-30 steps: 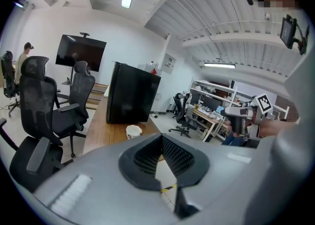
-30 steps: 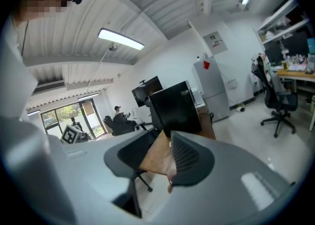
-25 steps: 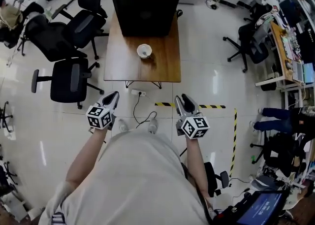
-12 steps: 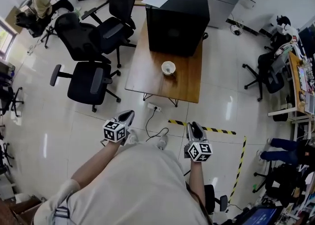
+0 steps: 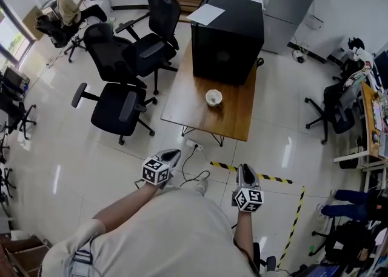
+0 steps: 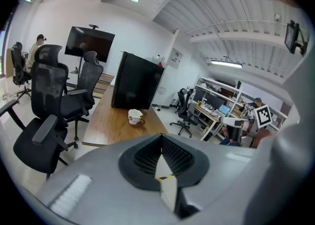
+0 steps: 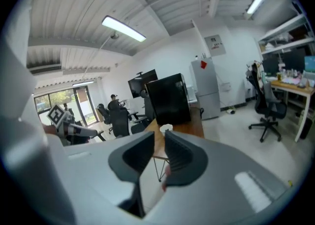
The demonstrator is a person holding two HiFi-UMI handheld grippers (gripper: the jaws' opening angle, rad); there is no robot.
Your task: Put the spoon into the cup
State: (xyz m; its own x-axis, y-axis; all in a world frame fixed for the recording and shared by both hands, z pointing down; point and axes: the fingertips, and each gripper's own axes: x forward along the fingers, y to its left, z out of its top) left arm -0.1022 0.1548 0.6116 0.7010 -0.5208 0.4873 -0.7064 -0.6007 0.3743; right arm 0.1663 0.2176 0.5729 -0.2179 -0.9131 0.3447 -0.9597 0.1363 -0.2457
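Seen from above, a person stands on a pale floor (image 5: pixel 73 166) with a gripper in each hand, both pointing ahead and slightly down. The left gripper (image 5: pixel 173 154) has its fingers (image 6: pixel 145 156) closed, with the tips meeting and nothing held between them. The right gripper (image 5: pixel 245 170) has its fingers (image 7: pixel 179 154) a narrow slit apart. They have just been closing, and nothing sits between them; only the distant table shows through the gap.

The white cup (image 5: pixel 213 97) stands on a wooden table (image 5: pixel 194 106), well beyond both sets of fingertips and roughly between the lines along which the two grippers point. The spoon is too small to make out in any view. Past the cup, farther from the fingers, a large black box (image 5: pixel 227 39) fills the table's far end.

Black office chairs (image 5: pixel 118 109) stand beside the table, off to the left of the left fingers. A white power strip (image 5: pixel 193 145) lies on the floor just ahead of the left fingertips. A strip of yellow-and-black tape (image 5: pixel 267 178) runs across the floor beside the right fingertips.
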